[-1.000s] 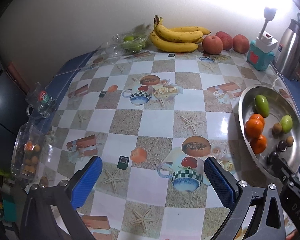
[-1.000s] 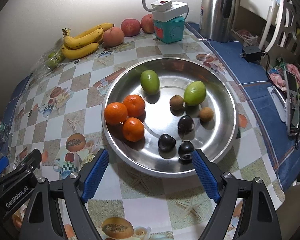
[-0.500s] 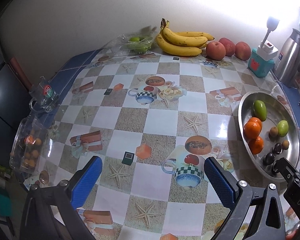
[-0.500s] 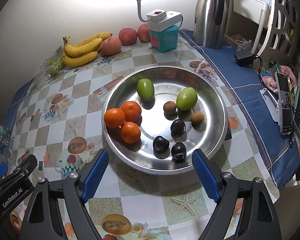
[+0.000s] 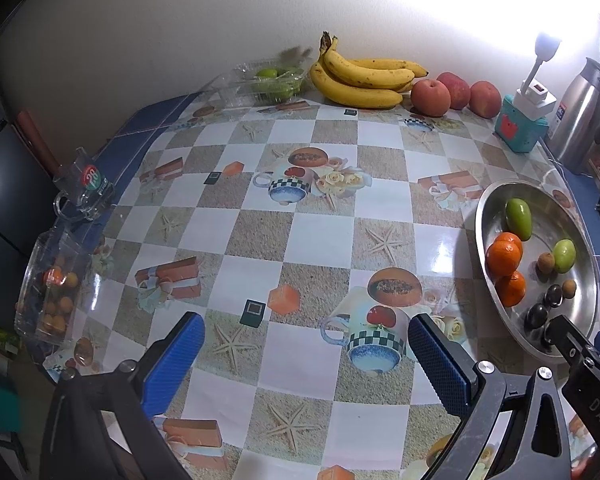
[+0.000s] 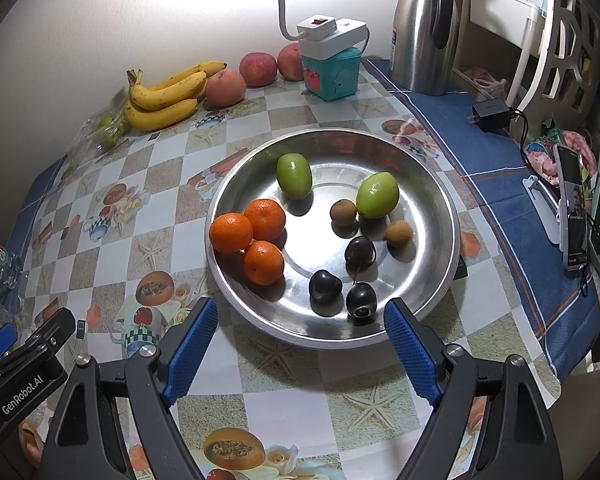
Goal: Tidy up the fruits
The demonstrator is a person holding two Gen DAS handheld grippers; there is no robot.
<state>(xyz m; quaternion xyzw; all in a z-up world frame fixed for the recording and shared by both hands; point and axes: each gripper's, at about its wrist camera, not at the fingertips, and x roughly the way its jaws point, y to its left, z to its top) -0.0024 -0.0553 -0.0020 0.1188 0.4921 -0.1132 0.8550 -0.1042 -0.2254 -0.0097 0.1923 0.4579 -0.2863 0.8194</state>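
**Both claws spread wide over the table, fruit sorted in the metal bowl**

The right claw (image 6: pixel 300 340) hangs over the near rim of the metal bowl (image 6: pixel 440 200), its blue pads far apart with nothing between them. The left claw (image 5: pixel 304 360) is likewise spread and empty, poised above the bare checked cloth of the table (image 5: pixel 320 240), with the bowl off to its right.

Inside the bowl the fruit lies in groups. Three oranges (image 6: pixel 256 236) touch one another at the left side. Two green fruits (image 6: pixel 294 176) sit toward the far side, apart from each other. Two small brown fruits (image 6: pixel 343 212) lie near the right-hand green one (the nearer of them just beside it). Three dark plums (image 6: pixel 360 250) cluster at the near side, close to the rim.

At the far edge of the table, against the wall, a bunch of bananas (image 5: pixel 360 76) lies beside three peaches (image 5: pixel 430 96). Left of the bananas is a clear plastic tray of green fruit (image 5: pixel 272 80). A teal box (image 6: pixel 332 72) with a white power strip on top stands right of the peaches, and a steel kettle (image 6: pixel 424 28) stands beyond it. At the table's left edge are a glass mug (image 5: pixel 84 192) and a clear container of small orange fruit (image 5: pixel 52 288).
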